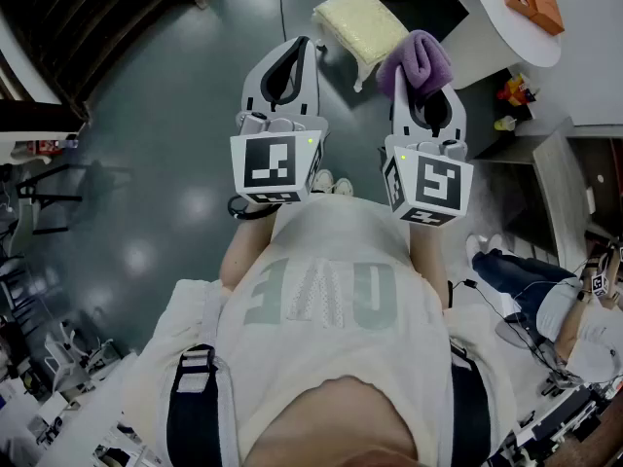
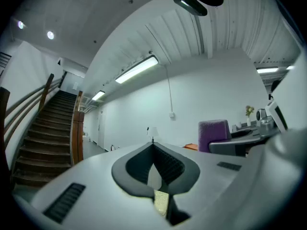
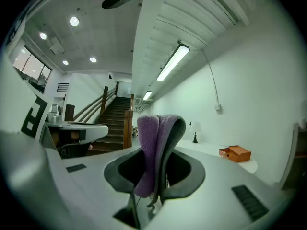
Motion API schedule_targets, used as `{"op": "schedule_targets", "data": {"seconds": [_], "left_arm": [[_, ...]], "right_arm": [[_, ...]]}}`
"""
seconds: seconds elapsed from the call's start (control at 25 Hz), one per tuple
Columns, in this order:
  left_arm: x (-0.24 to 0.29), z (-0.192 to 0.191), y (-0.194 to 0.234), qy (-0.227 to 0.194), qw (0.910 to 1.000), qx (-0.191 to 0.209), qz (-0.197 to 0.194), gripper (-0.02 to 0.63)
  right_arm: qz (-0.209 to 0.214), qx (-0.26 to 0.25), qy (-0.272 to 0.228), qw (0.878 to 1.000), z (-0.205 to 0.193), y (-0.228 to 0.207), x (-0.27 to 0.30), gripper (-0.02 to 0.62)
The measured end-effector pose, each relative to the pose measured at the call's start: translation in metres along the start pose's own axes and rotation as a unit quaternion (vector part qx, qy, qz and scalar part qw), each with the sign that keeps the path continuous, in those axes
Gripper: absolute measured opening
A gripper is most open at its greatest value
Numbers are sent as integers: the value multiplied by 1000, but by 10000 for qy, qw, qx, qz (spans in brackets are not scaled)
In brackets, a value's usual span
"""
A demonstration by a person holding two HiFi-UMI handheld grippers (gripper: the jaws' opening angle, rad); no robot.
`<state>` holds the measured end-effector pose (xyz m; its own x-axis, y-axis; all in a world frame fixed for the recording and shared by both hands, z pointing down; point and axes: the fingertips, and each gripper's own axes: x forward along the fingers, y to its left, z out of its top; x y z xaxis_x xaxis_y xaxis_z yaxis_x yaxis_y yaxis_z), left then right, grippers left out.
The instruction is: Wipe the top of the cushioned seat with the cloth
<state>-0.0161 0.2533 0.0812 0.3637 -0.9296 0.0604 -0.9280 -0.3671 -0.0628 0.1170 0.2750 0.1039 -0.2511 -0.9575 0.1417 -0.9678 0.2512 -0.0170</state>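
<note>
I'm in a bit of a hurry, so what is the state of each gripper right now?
Left gripper: shut, nothing between the jaws.
Right gripper: shut on the cloth.

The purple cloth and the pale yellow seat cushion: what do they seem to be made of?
The cloth looks like soft fleece or microfibre, matte: its surface is fuzzy and it folds limply. The seat cushion has a cover with a fine bumpy texture, perhaps woven fabric or textured vinyl; the head view cannot settle it. Its rounded edges suggest padding.
</note>
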Motion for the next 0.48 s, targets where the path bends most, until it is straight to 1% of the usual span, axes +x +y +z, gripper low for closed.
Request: {"op": "schedule_targets", "data": {"seconds": [0.48], "left_arm": [[-5,1,25,-72,10000,-36,14,6]], "right_arm": [[33,-69,22,10000,1,22,11,97]]}}
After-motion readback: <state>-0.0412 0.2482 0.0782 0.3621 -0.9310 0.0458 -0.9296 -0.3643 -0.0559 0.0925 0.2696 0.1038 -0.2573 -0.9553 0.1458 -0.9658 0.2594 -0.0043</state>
